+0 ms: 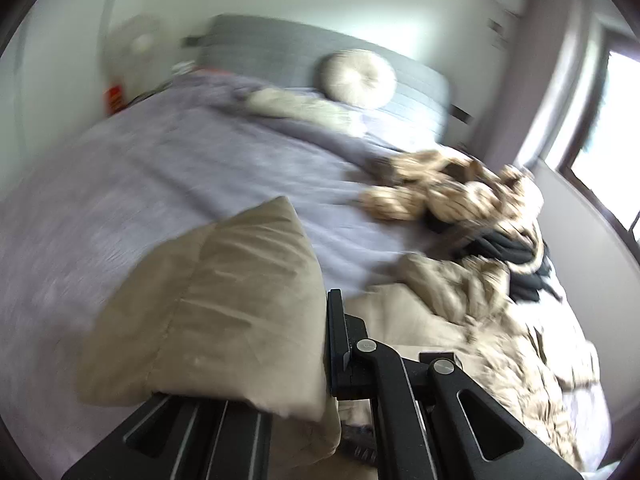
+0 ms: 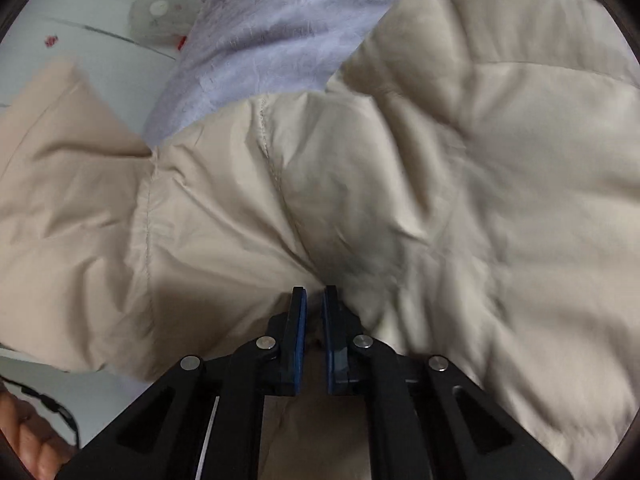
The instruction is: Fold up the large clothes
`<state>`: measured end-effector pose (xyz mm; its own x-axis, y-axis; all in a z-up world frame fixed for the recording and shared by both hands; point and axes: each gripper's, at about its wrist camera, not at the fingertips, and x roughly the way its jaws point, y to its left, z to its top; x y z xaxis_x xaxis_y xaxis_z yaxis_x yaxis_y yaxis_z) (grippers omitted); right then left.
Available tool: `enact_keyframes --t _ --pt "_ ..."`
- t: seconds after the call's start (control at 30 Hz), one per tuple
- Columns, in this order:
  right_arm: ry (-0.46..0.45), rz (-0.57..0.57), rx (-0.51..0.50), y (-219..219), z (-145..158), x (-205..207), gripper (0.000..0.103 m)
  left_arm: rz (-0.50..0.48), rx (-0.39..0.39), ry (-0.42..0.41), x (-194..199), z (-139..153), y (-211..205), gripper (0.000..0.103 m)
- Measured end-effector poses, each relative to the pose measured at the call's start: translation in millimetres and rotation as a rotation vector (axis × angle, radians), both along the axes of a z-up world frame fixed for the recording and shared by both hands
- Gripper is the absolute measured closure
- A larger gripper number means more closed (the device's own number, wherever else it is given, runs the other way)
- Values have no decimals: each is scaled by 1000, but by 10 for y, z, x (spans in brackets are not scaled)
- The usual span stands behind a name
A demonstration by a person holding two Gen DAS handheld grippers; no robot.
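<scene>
My left claw [image 1: 326, 340] is clamped on a fold of the beige padded jacket [image 1: 224, 300], and that lifted piece hangs over my left finger, hiding it, above the near part of the bed [image 1: 168, 168]. The rest of the jacket sprawls crumpled toward the bed's near right corner. Beyond it, by the right edge, lies a heap of tan patterned and black clothes [image 1: 460, 200]. A round cushion [image 1: 358, 78] leans on the grey headboard [image 1: 280, 44] at the far end. My right claw [image 2: 315, 294] is pinched onto a puckered fold of the same jacket [image 2: 400, 160], its blue pads almost together with cloth between them, over the lilac cover [image 2: 272, 40].
</scene>
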<state>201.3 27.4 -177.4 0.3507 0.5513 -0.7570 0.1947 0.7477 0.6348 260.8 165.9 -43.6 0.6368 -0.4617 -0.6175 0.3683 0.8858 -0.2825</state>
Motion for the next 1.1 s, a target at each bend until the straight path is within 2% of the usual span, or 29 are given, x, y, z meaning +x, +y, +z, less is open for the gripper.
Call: enact_keyframes --t 0.13,0.23,0.37,0.47,0.5,0.53,0.57,0.6,0.67,0.77,0.8,0.83,0.87,0.9,0.93,1.03,1.07,1.1 --pt "-17 -61 1 -549 200 -384 96 -112 46 -18 -184 93 -820 96" --pt "-19 -137 -55 -1126 327 -783 96 -202 110 -38 -378 33 -1583 96" --pt "14 -260 -136 -1994 416 -1369 96 -287 227 -28 -643 -328 -2437 96" --pt "48 -308 -168 -2416 375 -1635 95 -329 371 2 -834 -707 -2837 96" --pt "57 -318 -179 -2512 352 -1678 93 -347 416 2 -924 -822 -2909 87" --pt "59 -323 -185 -2570 353 -1692 92 -362 434 3 -987 -884 -2927 74" --pt "59 -328 -190 -2648 345 -1707 92 -381 435 11 -1059 -919 -2929 32" --pt "58 -333 -191 -2705 351 -1708 92 -380 426 6 -1117 -910 -2928 8" --pt "56 -342 -191 -2814 339 -1666 92 -373 397 -32 -1265 -839 -2847 7" --pt "42 -341 -224 -2813 386 -1563 91 -384 423 -18 -1369 -755 -2792 7" --pt "34 -333 -239 -2795 440 -1561 84 -369 411 -30 -1412 -682 -2692 7" --pt "18 -317 -268 -2732 516 -1517 67 -348 392 -42 -1429 -601 -2568 7" --pt "-13 -288 -312 -2672 608 -1403 56 -323 381 -52 -1435 -524 -2436 7" --pt "-53 -259 -354 -2520 743 -1392 33 -277 376 -66 -1429 -425 -2238 7" --pt "-90 -235 -386 -2447 819 -1403 25 -239 375 -73 -1365 -371 -2098 7" --pt "-248 -63 -526 -1970 1137 -1031 24 -68 387 -39 -1109 -318 -1558 7" --pt "-289 2 -570 -1778 1199 -898 24 -16 379 -2 -1015 -348 -1378 7" --pt "-323 64 -613 -1611 1215 -850 21 43 356 73 -863 -431 -1136 7"
